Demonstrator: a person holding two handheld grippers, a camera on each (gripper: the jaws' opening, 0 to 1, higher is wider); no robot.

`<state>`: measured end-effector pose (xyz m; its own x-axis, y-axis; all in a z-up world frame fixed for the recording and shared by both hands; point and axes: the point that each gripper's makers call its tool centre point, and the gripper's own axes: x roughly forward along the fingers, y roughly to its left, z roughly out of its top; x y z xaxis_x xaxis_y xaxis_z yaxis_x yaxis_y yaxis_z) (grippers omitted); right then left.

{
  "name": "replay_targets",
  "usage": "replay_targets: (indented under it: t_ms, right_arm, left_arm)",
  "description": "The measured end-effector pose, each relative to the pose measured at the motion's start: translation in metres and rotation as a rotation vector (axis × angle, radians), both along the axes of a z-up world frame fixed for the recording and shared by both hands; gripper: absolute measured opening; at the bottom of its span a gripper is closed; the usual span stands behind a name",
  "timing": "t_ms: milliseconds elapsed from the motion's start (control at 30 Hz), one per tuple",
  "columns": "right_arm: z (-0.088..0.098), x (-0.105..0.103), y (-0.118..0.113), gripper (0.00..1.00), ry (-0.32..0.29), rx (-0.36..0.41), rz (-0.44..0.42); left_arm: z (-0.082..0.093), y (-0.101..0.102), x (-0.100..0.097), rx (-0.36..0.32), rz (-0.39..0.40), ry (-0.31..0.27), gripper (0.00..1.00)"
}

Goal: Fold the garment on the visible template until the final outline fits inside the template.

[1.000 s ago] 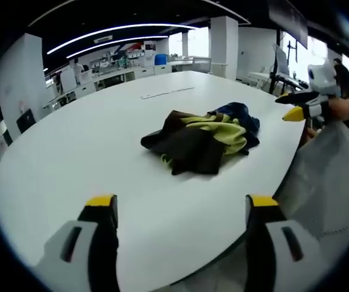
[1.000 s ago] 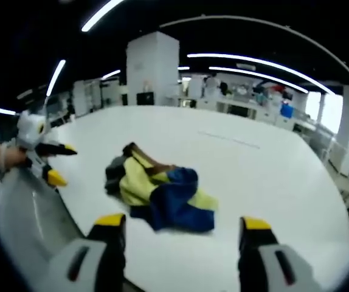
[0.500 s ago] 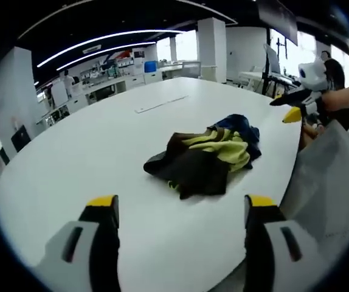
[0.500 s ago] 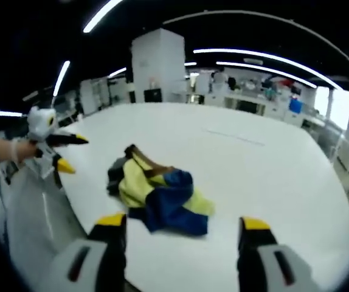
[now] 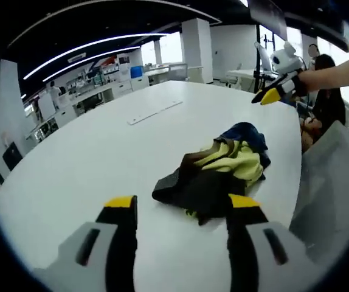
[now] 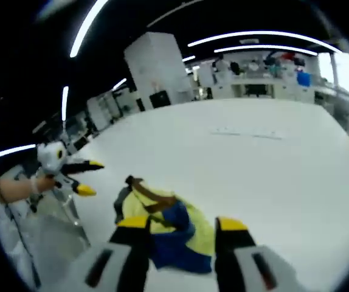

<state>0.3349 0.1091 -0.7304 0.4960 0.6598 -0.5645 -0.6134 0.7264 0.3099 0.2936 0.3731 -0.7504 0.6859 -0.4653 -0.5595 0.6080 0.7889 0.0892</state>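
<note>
The garment (image 5: 214, 175) lies crumpled on the white surface (image 5: 89, 152) near its edge, long axis roughly along that edge, dark part toward the left tool (image 5: 177, 210). The left tool is wide apart, holding nothing. The right tool (image 6: 180, 224) hangs over the garment, also wide.

An open-plan lab or office hall: a large white bench (image 5: 89, 152) under long ceiling light strips (image 5: 89, 45), a square white pillar (image 6: 156, 67) at eleven o'clock, and equipment-laden counters (image 6: 266, 85) along the far wall at one o'clock.
</note>
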Motion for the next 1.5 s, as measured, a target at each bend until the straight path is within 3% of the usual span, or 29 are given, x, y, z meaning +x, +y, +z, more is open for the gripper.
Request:
replay_targets:
  t_ms: [133,300,400,533,900,1000,1133,1367,1500]
  right_arm:
    - [-0.008,0.004,0.013,0.35,0.032,-0.028,0.046]
    - [-0.024,0.007,0.021,0.34,0.07,-0.077,0.099]
    - [-0.033,0.007,0.025,0.33,0.108,-0.089,0.118]
    - [-0.049,0.011,0.027,0.24,0.141,-0.113,0.144]
    - [-0.065,0.012,0.025,0.07,0.169,-0.162,0.151]
    - [-0.066,0.01,0.024,0.0,0.169,-0.165,0.154]
    - [-0.066,0.009,0.025,0.0,0.167,-0.164,0.151]
    - [-0.056,0.004,0.02,0.0,0.141,-0.157,0.141]
    - [-0.043,0.001,0.016,0.0,0.113,-0.135,0.136]
  left_arm:
    - [-0.01,-0.003,0.012,0.018,-0.012,0.014,0.47]
    - [-0.018,-0.01,0.022,0.016,-0.035,0.032,0.28]
    - [-0.031,-0.011,0.031,0.038,-0.058,0.046,0.26]
    - [-0.044,-0.02,0.038,0.077,-0.093,0.064,0.2]
    - [-0.056,-0.028,0.047,0.092,-0.102,0.089,0.16]
    - [-0.055,-0.03,0.046,0.089,-0.102,0.093,0.11]
    - [-0.055,-0.028,0.044,0.088,-0.094,0.097,0.0]
    - [-0.047,-0.024,0.041,0.058,-0.079,0.097,0.0]
    - [-0.028,-0.029,0.04,0.009,-0.061,0.091,0.0]
